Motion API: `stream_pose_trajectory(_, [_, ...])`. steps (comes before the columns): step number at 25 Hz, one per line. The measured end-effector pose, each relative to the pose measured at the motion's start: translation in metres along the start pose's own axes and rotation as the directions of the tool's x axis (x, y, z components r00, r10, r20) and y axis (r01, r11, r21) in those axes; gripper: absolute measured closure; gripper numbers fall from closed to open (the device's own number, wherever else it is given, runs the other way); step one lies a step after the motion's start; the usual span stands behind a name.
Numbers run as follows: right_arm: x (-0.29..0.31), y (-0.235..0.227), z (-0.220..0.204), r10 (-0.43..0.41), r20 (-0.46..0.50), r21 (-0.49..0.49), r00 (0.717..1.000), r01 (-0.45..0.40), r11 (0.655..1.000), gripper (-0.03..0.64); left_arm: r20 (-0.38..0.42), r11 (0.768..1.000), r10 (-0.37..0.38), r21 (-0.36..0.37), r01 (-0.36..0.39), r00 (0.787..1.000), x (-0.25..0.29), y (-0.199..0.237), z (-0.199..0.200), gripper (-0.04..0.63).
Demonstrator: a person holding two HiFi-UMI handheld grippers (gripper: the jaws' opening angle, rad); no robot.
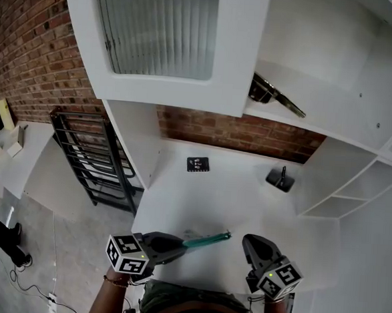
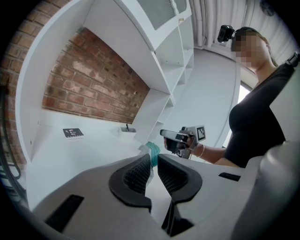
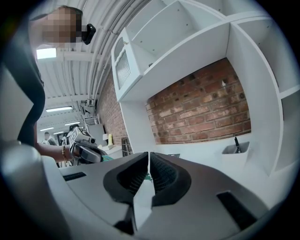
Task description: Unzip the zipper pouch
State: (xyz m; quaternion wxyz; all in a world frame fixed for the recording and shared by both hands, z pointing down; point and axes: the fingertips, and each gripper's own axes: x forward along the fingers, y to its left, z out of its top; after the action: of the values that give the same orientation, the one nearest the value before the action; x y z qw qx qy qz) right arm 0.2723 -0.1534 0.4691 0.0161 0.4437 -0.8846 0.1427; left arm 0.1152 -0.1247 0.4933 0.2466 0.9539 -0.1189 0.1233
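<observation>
The teal zipper pouch (image 1: pixel 208 239) is held edge-on just above the front of the white table (image 1: pixel 207 193), reaching rightward. My left gripper (image 1: pixel 184 244) is shut on its left end; in the left gripper view the teal fabric (image 2: pixel 153 153) sticks out past the nearly closed jaws (image 2: pixel 153 160). My right gripper (image 1: pixel 251 242) hangs a little right of the pouch's free end, apart from it, with its jaws shut and nothing between them (image 3: pixel 149 157). From the right gripper view the left gripper (image 3: pixel 84 150) shows with a bit of teal (image 3: pixel 107 158) beside it.
A black marker card (image 1: pixel 197 163) lies at the table's back. A small white holder with a dark pen (image 1: pixel 280 179) stands at the back right. White shelves (image 1: pixel 354 190) rise on the right, a black metal rack (image 1: pixel 92 158) on the left, a glass-front cabinet (image 1: pixel 161 30) overhead.
</observation>
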Motion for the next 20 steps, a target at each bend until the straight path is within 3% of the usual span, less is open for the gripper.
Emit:
stream_pose_trajectory(13, [-0.001,-0.016,-0.007,-0.021,-0.008,0.034,1.0,0.021,0.999,0.606,0.048,0.997,0.076,-0.035,-0.075,0.996,0.004,0.036,0.019,0.551])
stream_pose_trajectory(20, [-0.001,-0.025,-0.013,-0.028,-0.027,0.048,0.999,0.03,0.998,0.606,0.064,0.993,0.116,-0.01,-0.115,0.991,0.024,0.067,0.048,0.551])
